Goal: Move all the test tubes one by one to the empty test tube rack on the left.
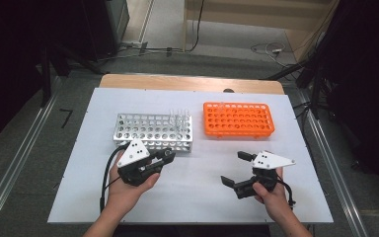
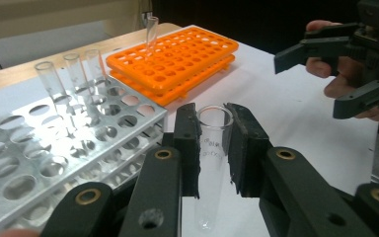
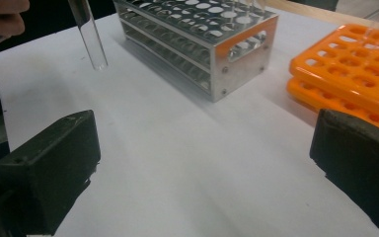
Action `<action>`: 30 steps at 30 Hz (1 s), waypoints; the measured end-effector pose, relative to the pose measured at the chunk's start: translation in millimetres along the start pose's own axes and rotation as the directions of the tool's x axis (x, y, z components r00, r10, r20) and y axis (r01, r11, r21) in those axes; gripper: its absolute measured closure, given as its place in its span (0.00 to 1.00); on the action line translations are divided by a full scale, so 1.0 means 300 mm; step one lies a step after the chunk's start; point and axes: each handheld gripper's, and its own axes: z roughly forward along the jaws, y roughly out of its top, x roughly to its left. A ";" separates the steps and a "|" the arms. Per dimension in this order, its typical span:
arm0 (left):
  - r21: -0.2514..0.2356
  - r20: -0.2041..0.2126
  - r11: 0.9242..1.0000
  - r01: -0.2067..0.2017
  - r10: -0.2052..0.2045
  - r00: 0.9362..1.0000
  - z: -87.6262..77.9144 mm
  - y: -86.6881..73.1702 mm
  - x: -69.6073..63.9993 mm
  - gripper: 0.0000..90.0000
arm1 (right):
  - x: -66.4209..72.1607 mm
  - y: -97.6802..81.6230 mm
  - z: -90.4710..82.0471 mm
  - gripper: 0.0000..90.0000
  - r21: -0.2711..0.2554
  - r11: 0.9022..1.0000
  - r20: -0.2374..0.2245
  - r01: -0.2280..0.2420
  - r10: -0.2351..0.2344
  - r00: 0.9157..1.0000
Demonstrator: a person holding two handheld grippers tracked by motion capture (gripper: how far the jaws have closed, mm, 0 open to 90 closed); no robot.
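I am holding a clear test tube (image 2: 211, 163) in the left claw (image 2: 212, 148); its two pads are pinching the tube just below the open rim, mouth up, rounded bottom hanging free above the white surface (image 1: 197, 192). From the right gripper view the tube's lower end (image 3: 90, 37) is hanging clear of the surface, off to that claw's upper left.

The right claw (image 1: 237, 170) is standing spread wide with nothing between its pads, which lie well apart in its own view.

Just beside the left claw, on its left, the metal rack (image 2: 54, 148) is carrying three more tubes (image 2: 74, 84) upright in its far holes. Beyond it, ahead of the claw, the orange rack (image 2: 177, 59) is holding one tube (image 2: 151, 32) at its far edge.

Judgement: I am mid-transfer, one tube lifted out of the metal rack and bound for the orange rack. The next move is calling for carrying the tube forward past the metal rack's end, keeping it upright, lining its bottom over a free hole, then lowering before letting go. The right claw looks ready to take a hand-over or steady the orange rack.
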 end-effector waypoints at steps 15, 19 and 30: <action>-0.027 -0.017 1.000 0.015 -0.015 1.000 0.003 0.075 0.084 0.85 | -0.082 -0.074 -0.117 0.00 -0.014 0.998 0.056 -0.053 0.054 0.997; -0.028 -0.018 0.999 0.026 -0.026 0.999 0.012 0.094 0.117 0.85 | -0.111 -0.083 -0.137 0.00 -0.026 0.997 0.086 -0.071 0.073 0.994; -0.034 -0.066 0.999 0.030 -0.032 0.997 0.041 0.164 0.218 0.85 | -0.165 -0.101 -0.157 0.00 -0.046 0.994 0.094 -0.096 0.100 0.991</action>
